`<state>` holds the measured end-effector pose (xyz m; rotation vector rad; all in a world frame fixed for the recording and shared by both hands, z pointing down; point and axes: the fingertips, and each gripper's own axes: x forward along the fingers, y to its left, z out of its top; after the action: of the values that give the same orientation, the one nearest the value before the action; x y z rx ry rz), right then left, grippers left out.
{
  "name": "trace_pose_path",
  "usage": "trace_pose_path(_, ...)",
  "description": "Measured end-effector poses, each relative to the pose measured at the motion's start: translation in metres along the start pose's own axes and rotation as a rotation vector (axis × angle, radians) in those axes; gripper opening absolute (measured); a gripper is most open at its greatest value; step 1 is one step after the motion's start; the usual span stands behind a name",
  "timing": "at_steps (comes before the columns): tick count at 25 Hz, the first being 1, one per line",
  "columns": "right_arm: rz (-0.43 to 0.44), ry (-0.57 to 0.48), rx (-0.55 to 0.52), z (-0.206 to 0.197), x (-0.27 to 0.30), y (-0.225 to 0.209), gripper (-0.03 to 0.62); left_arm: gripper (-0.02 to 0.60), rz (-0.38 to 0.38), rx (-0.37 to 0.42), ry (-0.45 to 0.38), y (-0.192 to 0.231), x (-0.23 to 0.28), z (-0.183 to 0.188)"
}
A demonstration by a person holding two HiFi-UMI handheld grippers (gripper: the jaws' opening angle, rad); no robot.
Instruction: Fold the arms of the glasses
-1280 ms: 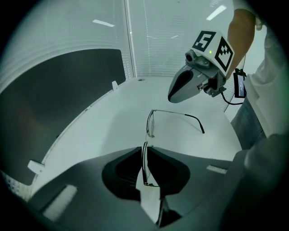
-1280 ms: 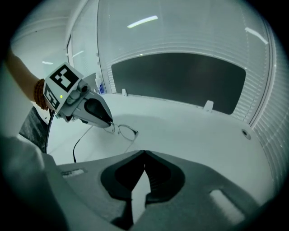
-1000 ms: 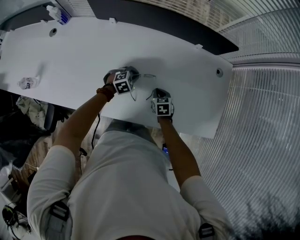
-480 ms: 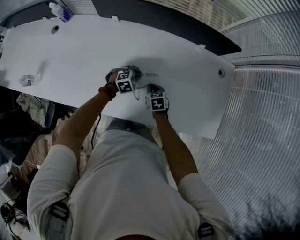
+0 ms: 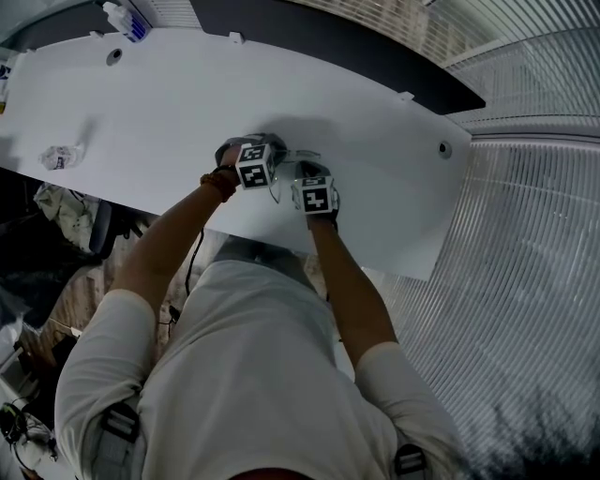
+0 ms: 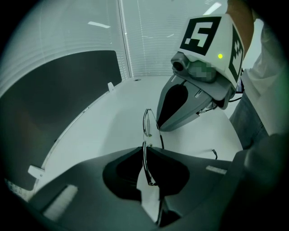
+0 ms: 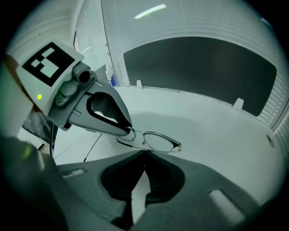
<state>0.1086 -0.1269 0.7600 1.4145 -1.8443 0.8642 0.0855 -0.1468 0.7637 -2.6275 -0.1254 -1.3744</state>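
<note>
Thin-rimmed glasses (image 7: 156, 140) lie on the white table (image 5: 169, 103), lenses upright. My left gripper (image 6: 145, 155) is shut on one lens end of the frame (image 6: 145, 149), which I see edge-on between its jaws. In the right gripper view that left gripper (image 7: 128, 132) pinches the frame's left end, and one temple arm (image 7: 92, 148) trails open toward the table's near edge. My right gripper (image 7: 144, 153) has its tips together, nothing visibly between them, just short of the lenses. From the left gripper view the right gripper (image 6: 159, 128) sits close beside the far lens and a temple arm (image 6: 160, 140).
A small bottle (image 5: 122, 23) stands at the table's far left corner and a crumpled wrapper (image 5: 58, 157) lies near the left edge. A dark panel (image 7: 198, 67) runs behind the table. The front edge (image 5: 375, 262) is close under my arms.
My right gripper has slid left across the table toward the left gripper and the glasses. The left gripper has kept its hold and place.
</note>
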Motion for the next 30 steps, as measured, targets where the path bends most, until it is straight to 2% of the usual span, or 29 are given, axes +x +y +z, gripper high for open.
trace_pose_path(6,-0.007,0.009,-0.01,-0.002,-0.001,-0.003,0.002,0.031,-0.002,0.005,0.001,-0.002,0.001,-0.001)
trace_pose_path(10,0.002,-0.002,-0.019,-0.011,-0.018,0.012,0.002,0.031,0.0,0.009,0.0,-0.001,-0.001,-0.002)
trace_pose_path(16,0.152,-0.053,-0.017,-0.029,-0.049,0.084,0.002,0.031,0.003,0.015,0.014,-0.001,0.0,-0.001)
trace_pose_path(21,0.245,-0.033,-0.042,-0.041,-0.039,0.131,0.002,0.031,-0.001,0.021,0.017,-0.001,0.003,-0.003)
trace_pose_path(27,0.26,0.016,-0.068,-0.044,-0.022,0.135,0.002,0.031,-0.003,0.032,0.019,0.001,0.002,-0.002)
trace_pose_path(30,0.23,0.023,-0.051,-0.041,-0.024,0.125,0.002,0.031,0.001,0.036,0.019,0.001,0.002,-0.003)
